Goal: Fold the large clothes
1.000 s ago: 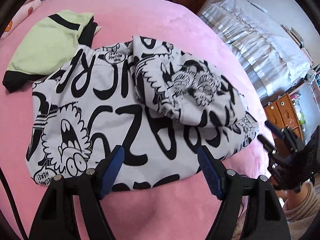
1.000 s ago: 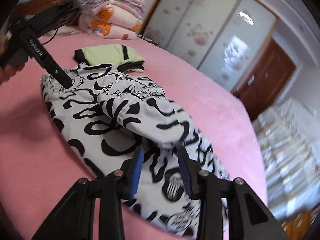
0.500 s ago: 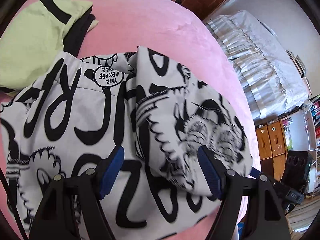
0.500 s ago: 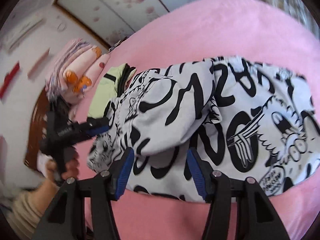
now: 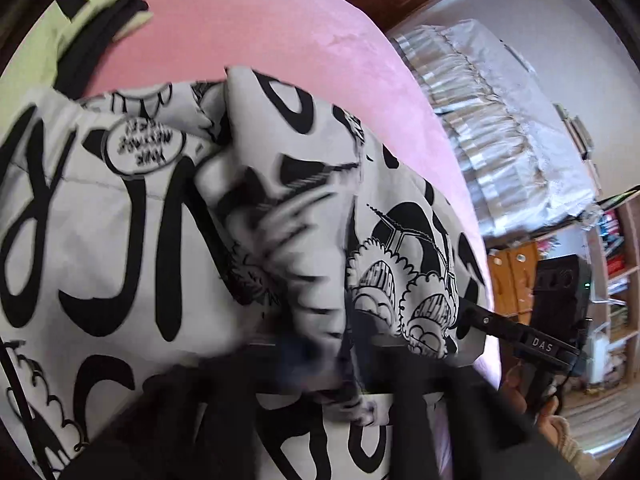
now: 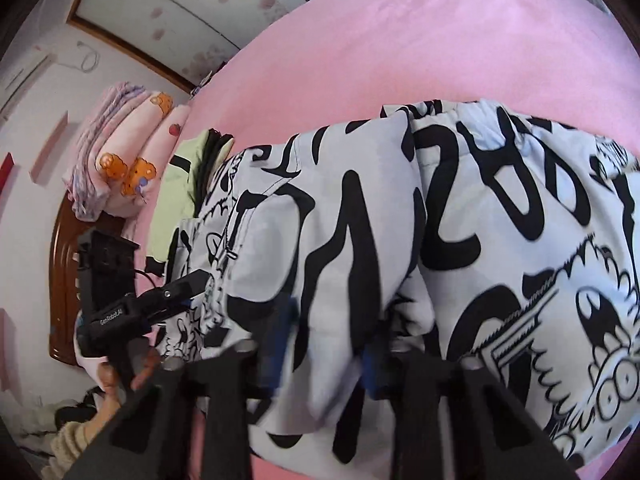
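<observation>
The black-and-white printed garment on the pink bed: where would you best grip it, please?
Probably the folded-over sleeve of the printed garment, at its near edge, coming from the bed's near side. It lies as a raised flap there, with fabric a hand-held gripper can pinch.

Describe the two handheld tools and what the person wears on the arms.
Both are black plastic pistol-grip frames with blue finger pads. The left tool carries white lettering on its body; the right tool has a white "DAS" label and a thin black cable. Both wrists show a cream knitted sleeve.
</observation>
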